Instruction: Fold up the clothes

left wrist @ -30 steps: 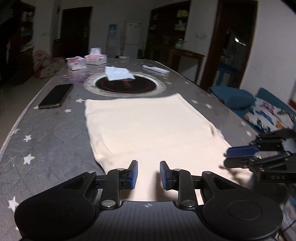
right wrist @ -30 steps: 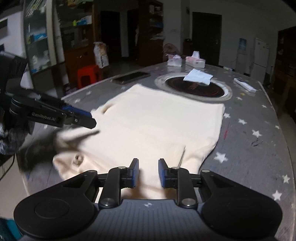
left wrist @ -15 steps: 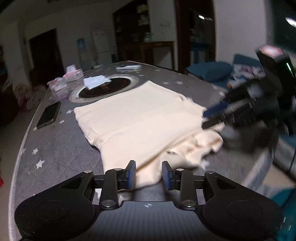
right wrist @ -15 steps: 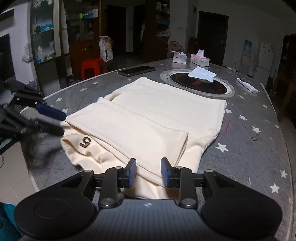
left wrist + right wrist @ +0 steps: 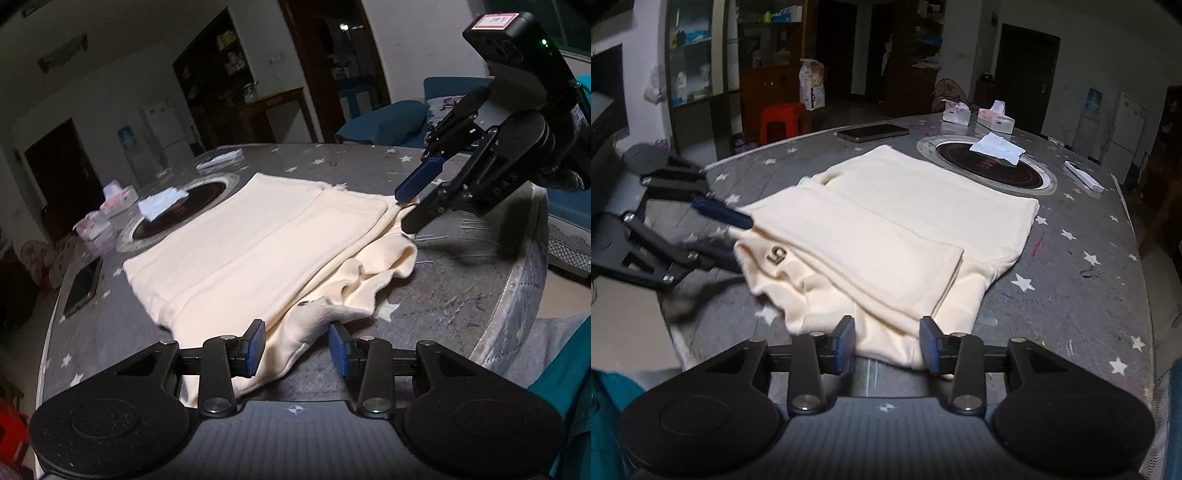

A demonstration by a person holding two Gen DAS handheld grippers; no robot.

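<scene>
Fabric of the cream garment [image 5: 886, 221] lies on the table [image 5: 1089, 295] with both sides turned in over its middle and its near end rumpled, a crosswise fold seemingly left, while left tool [image 5: 296, 345] and right tool [image 5: 887, 345] gape empty at its near corners.

Cream garment [image 5: 897, 225] bearing a dark "5" mark [image 5: 777, 254]; grey counter [image 5: 1082, 280] patterned with white stars; black hand-held grippers with blue pads [image 5: 255, 345]; red stool [image 5: 781, 122].
</scene>
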